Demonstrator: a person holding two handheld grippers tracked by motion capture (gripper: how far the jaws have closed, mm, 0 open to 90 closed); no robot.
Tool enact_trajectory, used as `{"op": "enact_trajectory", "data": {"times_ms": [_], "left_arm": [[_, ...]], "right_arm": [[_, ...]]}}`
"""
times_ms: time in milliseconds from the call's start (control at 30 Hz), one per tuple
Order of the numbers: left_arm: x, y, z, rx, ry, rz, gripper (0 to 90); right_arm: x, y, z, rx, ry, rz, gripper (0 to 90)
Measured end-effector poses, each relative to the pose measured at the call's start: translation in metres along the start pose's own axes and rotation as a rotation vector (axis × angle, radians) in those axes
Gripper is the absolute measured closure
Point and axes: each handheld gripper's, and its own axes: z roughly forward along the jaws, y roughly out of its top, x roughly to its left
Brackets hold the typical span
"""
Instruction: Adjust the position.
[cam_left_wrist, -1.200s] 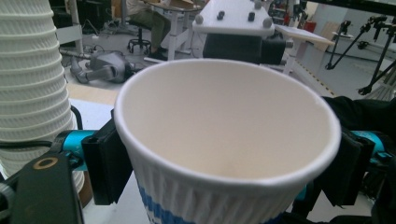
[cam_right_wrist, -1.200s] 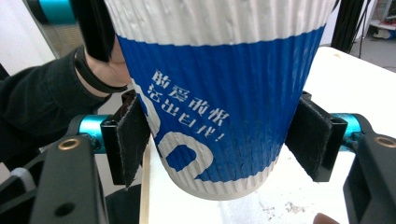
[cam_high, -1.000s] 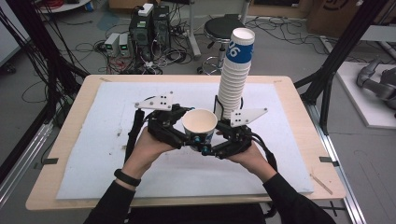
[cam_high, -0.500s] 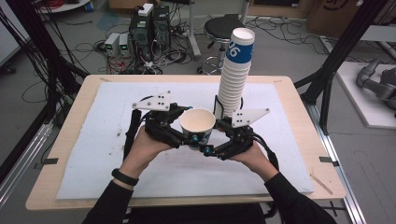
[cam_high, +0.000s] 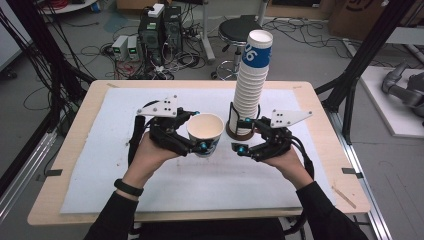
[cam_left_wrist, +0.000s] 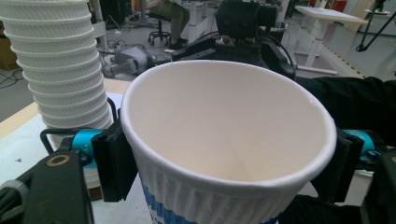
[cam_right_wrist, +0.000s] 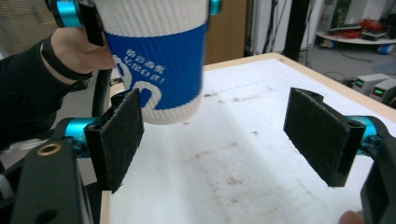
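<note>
Paper cup (cam_high: 205, 134), white inside with a ribbed wall and a blue band, is seen at frame centre in the high view, upright, mouth up, lifted off the white mat (cam_high: 115, 165). It is clamped by the left gripper (cam_high: 192, 142), one pad pressed on each side just under the rim; the same grasp is shown in the left gripper view, cup (cam_left_wrist: 229, 149) large at centre with a black pad tight against its left wall and another at its right edge. In the right gripper view the cup (cam_right_wrist: 156, 65) is placed at upper left, blue band with white print visible, its base clear of the stained mat (cam_right_wrist: 243, 154), the left hand (cam_right_wrist: 77, 49) behind it.

Right gripper (cam_high: 245, 135) is found just right of the cup in the high view, apart from it. Its jaws have just been opening and nothing is gripped: in the right gripper view the two black pads are spread wide, bare mat between them, the cup overlapping only the top of the left pad in the picture, contact not determinable.

Stack of paper cups (cam_high: 250, 85) is stood upright in a dark round base, upper centre-right of the high view, just behind the right gripper; it is also seen at upper left in the left gripper view (cam_left_wrist: 60, 65). Wooden table (cam_high: 320, 115) is covered by the mat.
</note>
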Motion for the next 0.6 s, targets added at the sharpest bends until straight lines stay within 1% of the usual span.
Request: {"op": "enact_trajectory", "data": {"times_ms": [200,400,500,600], "left_arm": [[0.0,-0.001,-0.002,0.026,0.013,0.006,22.8],[0.003,-0.001,-0.007,0.019,0.024,0.002,22.8],[0.004,-0.001,-0.007,0.006,0.012,-0.004,22.8],[0.003,-0.001,-0.007,0.009,0.012,0.0,22.8]], "right_arm": [[-0.005,-0.001,-0.014,-0.012,-0.029,-0.006,20.3],[-0.011,-0.003,-0.025,-0.023,-0.064,0.002,20.3],[-0.011,-0.003,-0.028,-0.026,-0.073,0.007,20.3],[-0.011,-0.003,-0.029,-0.032,-0.08,0.0,20.3]]}}
